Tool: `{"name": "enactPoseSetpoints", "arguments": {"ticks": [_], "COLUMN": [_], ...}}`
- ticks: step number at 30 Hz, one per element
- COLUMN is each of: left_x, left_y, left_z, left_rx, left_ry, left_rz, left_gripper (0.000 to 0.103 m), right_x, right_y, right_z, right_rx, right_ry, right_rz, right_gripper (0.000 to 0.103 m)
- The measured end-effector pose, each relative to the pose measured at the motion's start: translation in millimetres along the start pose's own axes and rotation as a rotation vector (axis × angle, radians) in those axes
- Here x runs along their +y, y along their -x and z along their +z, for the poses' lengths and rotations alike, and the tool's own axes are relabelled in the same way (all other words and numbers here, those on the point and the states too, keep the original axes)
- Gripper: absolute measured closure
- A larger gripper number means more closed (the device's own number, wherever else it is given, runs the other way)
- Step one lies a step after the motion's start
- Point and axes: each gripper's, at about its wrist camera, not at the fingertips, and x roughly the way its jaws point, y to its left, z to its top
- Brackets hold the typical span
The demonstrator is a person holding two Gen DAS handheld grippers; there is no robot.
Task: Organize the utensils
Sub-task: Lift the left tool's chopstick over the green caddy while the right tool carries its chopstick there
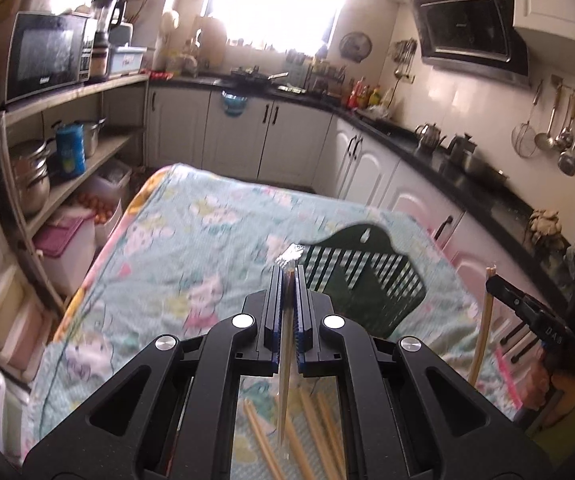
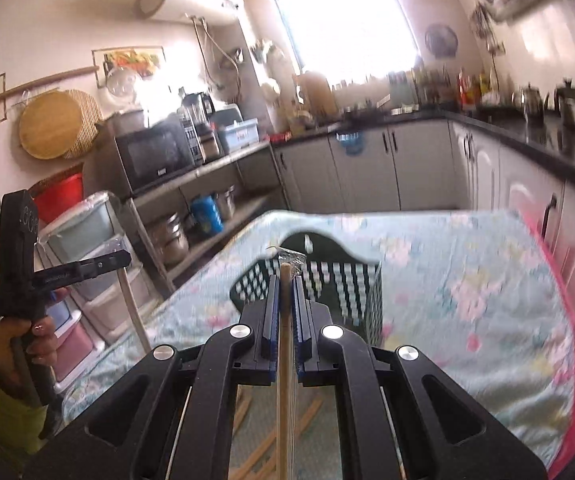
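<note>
Chopsticks (image 1: 287, 356): left gripper (image 1: 287, 276) is clamping one wrapped pair; right gripper (image 2: 286, 280) is pinching another (image 2: 284, 360). Both are hovering near the green basket (image 1: 361, 280); loose sticks (image 1: 319, 420) are lying below.

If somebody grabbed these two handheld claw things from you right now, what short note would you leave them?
Left gripper: jaws shut on a wrapped chopstick pair, foil tip poking out in front.
Right gripper: jaws shut on a bare wooden chopstick.
Both are raised above the table, pointing toward the dark green basket on the floral tablecloth.
Done: two items picked up; whether anything is in the basket yet cannot be seen.
Left: probably drop both into the basket, then collect the loose chopsticks on the cloth below the grippers.
</note>
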Motion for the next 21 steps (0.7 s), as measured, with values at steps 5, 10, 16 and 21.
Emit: {"name": "enactPoseSetpoints", "arguments": {"ticks": [5, 10, 16, 21], "left_x": [-16.7, -31.4, -47.6, -53.4], "left_y": [3.0, 3.1, -0.8, -11.9], "left_z": [26.6, 55.2, 87.7, 98.8], "left_rx": [-0.047, -0.103, -0.167, -0.197], "left_ry": [-0.03, -0.051, -0.076, -0.08], "left_rz": [-0.017, -0.031, -0.034, -0.024], "left_gripper": [0.102, 0.102, 0.102, 0.102], "right_x": [2.5, -1.2, -6.7, -15.0], "right_y": [-4.4, -18.5, -36.4, -46.5], "right_z": [21.1, 39.5, 70.3, 87.8], "right_rx": [-0.083, -0.137, -0.203, -0.254], "right_ry": [0.039, 0.042, 0.059, 0.062], "right_rz": [-0.046, -0.064, -0.091, -0.126], "right_gripper": [0.097, 0.097, 0.097, 0.097]}}
